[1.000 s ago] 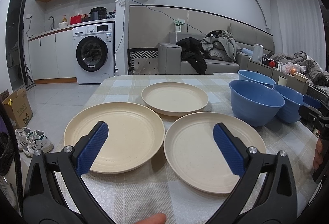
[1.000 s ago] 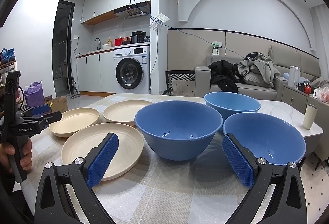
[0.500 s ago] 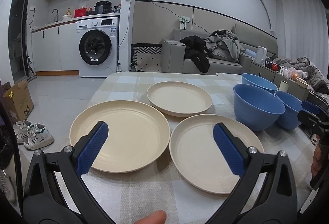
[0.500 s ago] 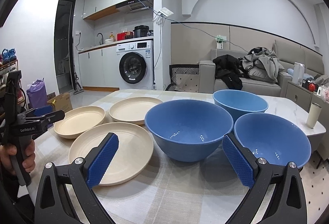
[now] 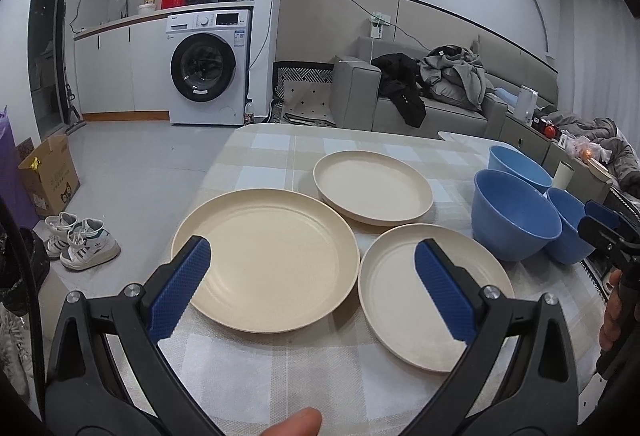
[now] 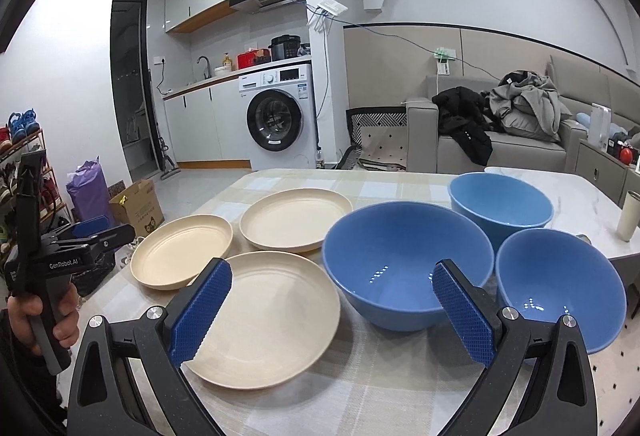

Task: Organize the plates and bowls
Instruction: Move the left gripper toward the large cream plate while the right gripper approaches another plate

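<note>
Three cream plates lie on the checked tablecloth: a left one [image 5: 266, 256], a far one [image 5: 372, 186] and a near right one [image 5: 420, 296]. Three blue bowls stand to their right: a large one [image 6: 404, 264], a far one [image 6: 500, 200] and a near right one [image 6: 556, 284]. My left gripper [image 5: 312, 276] is open and empty above the near edges of the left and right plates. My right gripper [image 6: 332, 300] is open and empty, above the table in front of the near plate [image 6: 272, 312] and the large bowl.
The table [image 5: 320, 376] ends at its left edge beside open floor with shoes [image 5: 82, 240] and a cardboard box [image 5: 48, 172]. A pale tumbler [image 6: 628, 216] stands at the table's right side. A sofa [image 5: 420, 108] and washing machine [image 5: 208, 68] lie beyond.
Both grippers have risen and tilted down a little, so the plates and bowls sit lower in view. Nothing on the table has moved.
</note>
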### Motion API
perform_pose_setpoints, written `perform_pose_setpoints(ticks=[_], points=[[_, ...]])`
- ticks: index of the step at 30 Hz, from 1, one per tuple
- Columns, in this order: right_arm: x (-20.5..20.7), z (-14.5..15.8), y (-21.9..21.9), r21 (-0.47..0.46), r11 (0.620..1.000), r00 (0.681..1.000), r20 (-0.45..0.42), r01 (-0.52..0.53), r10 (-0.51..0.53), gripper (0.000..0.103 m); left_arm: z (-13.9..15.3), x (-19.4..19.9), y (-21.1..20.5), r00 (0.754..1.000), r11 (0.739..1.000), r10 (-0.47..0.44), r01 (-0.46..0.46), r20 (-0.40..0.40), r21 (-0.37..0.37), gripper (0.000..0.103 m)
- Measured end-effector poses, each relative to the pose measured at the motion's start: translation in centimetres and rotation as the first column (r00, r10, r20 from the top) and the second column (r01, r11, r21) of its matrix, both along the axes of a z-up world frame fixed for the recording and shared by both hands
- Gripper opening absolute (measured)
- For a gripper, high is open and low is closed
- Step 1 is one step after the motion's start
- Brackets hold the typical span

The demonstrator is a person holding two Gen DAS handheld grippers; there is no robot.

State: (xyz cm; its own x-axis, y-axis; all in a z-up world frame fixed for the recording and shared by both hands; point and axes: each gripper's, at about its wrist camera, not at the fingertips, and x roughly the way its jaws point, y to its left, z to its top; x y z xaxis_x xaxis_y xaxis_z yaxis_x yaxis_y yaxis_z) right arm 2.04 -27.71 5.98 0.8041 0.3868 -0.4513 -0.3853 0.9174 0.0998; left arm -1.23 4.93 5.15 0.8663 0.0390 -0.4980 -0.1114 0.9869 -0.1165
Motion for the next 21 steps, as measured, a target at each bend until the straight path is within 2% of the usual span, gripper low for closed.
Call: perform_pose_setpoints(ticks=[7, 21], points=[[1.6, 1.2, 2.0, -0.004, 0.999, 0.999, -0.037, -0.039, 0.039, 0.103, 1.0, 0.4, 2.5, 0.998, 0.999, 0.029, -0.031, -0.047, -0.042, 0.102], [5.8, 2.1, 6.9, -0.025, 0.994, 0.990, -0.097, -0.107, 0.104, 0.097, 1.0, 3.8, 5.8, 0.992, 0.995, 0.073, -0.079, -0.107, -0.053, 0.102]])
